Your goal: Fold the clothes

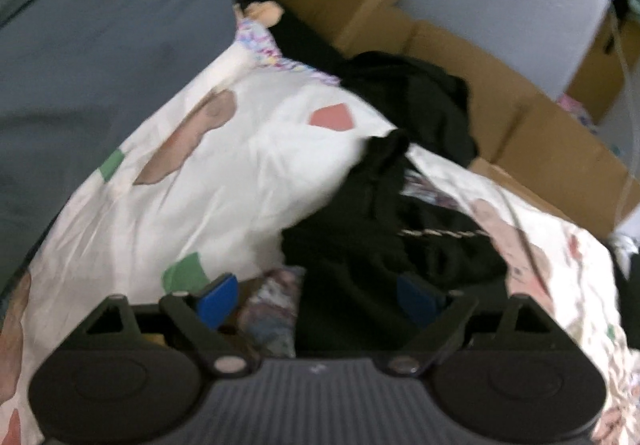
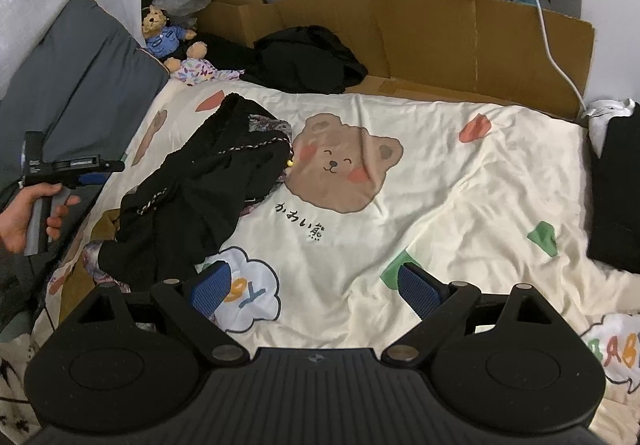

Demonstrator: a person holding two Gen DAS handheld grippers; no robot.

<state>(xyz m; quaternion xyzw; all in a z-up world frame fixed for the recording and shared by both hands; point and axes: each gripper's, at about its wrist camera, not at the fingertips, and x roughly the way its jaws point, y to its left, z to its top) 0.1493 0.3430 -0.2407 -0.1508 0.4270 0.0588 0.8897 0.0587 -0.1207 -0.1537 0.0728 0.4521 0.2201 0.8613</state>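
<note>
A crumpled black garment with braided trim point(image 2: 200, 189) lies on the left part of a cream bear-print blanket point(image 2: 440, 185). In the blurred left wrist view the same garment point(image 1: 380, 237) fills the centre, just beyond my left gripper point(image 1: 318, 297), which is open with its blue pads point(image 1: 218, 295) wide apart above patterned cloth and the garment's near edge. A hand holds that left gripper point(image 2: 96, 173) at the blanket's left edge. My right gripper point(image 2: 316, 291) is open over bare blanket, right of the garment, holding nothing.
A second black garment point(image 2: 308, 61) is heaped at the back by a cardboard wall point(image 2: 460, 37). A teddy bear point(image 2: 168, 35) and a grey cushion point(image 2: 88, 85) sit at back left. Folded dark clothes point(image 2: 616, 197) lie at the right edge. A white cable point(image 2: 548, 25) hangs over the cardboard.
</note>
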